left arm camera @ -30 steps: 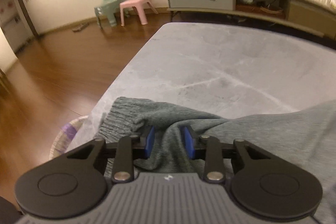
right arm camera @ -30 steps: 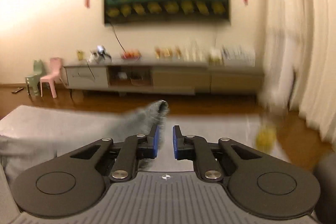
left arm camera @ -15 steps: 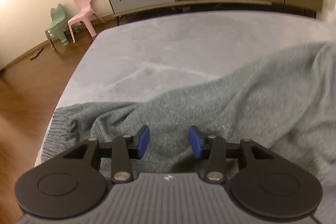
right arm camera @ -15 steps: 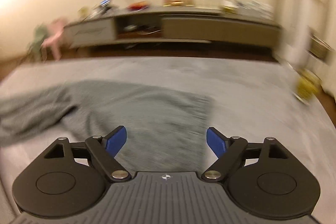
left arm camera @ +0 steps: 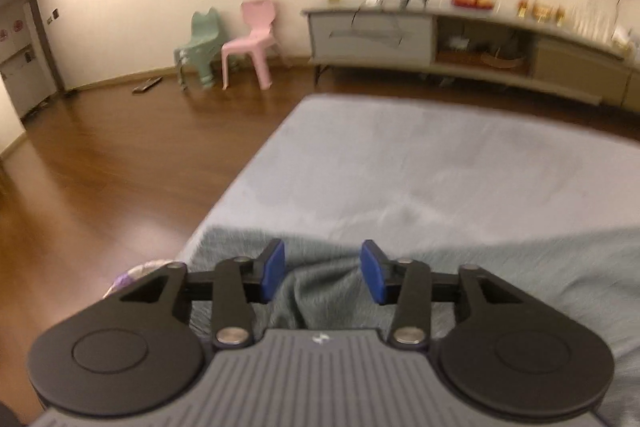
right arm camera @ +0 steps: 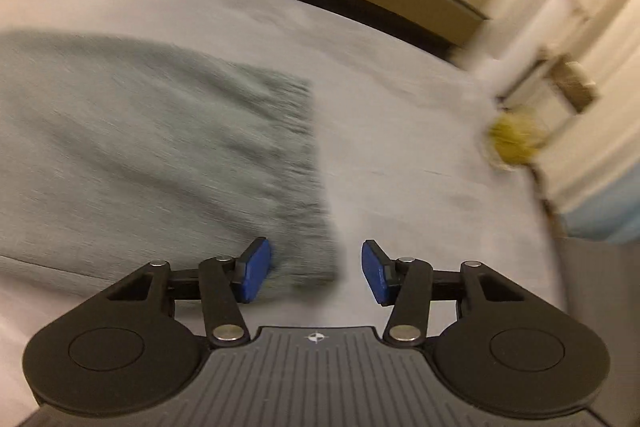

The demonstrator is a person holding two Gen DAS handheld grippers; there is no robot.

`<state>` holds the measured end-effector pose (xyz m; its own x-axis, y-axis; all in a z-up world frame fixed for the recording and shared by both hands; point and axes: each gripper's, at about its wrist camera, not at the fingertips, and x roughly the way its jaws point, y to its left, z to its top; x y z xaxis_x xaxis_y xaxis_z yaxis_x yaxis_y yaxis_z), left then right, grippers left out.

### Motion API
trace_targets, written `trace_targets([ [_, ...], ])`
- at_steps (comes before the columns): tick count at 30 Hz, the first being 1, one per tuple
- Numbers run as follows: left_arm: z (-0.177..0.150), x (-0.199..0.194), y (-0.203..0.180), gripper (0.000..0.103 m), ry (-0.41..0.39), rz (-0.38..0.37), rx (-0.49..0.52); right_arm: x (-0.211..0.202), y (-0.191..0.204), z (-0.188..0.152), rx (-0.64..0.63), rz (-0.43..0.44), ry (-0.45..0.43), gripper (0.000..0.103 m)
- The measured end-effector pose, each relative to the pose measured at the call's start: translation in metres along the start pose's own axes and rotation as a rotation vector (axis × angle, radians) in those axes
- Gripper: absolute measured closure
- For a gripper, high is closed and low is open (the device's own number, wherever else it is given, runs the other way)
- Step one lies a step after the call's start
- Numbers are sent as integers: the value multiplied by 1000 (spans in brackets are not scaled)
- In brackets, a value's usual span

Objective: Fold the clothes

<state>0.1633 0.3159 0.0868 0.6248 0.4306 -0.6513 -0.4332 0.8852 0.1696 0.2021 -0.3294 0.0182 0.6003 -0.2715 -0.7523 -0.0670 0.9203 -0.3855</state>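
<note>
Dropped sweater (right arm camera: pixel 152 155) flat on tabletop (left arm camera: pixel 420 163); both tongs, left (left arm camera: pixel 322 274) and right (right arm camera: pixel 316 274), now wide open, gripping nothing. Chairs (left arm camera: pixel 248 39), sideboard (left arm camera: pixel 460 39) beyond.

Grey-green knit garment (right arm camera: pixel 152 147), lying spread out, mostly flat. Right view: its ribbed end edge runs away ahead of the fingers; near corner sits between the blue pads (right arm camera: pixel 254 275), closer to the left one, touching or just beside it, contact unclear from blur. Left view: same garment (left arm camera: pixel 320 287) bunched into a raised fold between the pads (left arm camera: pixel 272 275), the rest trailing off to the right.
</note>
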Motion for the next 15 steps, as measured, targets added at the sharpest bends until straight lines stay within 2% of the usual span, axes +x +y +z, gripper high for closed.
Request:
trace_targets([
  [1,3,-6,5,56,-13,-16,-12,-10,4,2,0,-16,-31,49],
  [2,1,-2,10,56,10,-14,-19,-28,14,7,10,16,-89,49],
  [5,-5,12,24,57,80,-10,-40,-86,74,27,-30,223,-239,42],
  [7,-11,21,32,57,125,-15,-48,-108,125,40,-114,342,-294,30],
  [12,-21,42,45,58,192,-56,-60,-95,222,69,-258,448,-316,27],
  [15,-17,60,39,58,191,-72,-28,-55,218,86,-145,444,-241,29],
])
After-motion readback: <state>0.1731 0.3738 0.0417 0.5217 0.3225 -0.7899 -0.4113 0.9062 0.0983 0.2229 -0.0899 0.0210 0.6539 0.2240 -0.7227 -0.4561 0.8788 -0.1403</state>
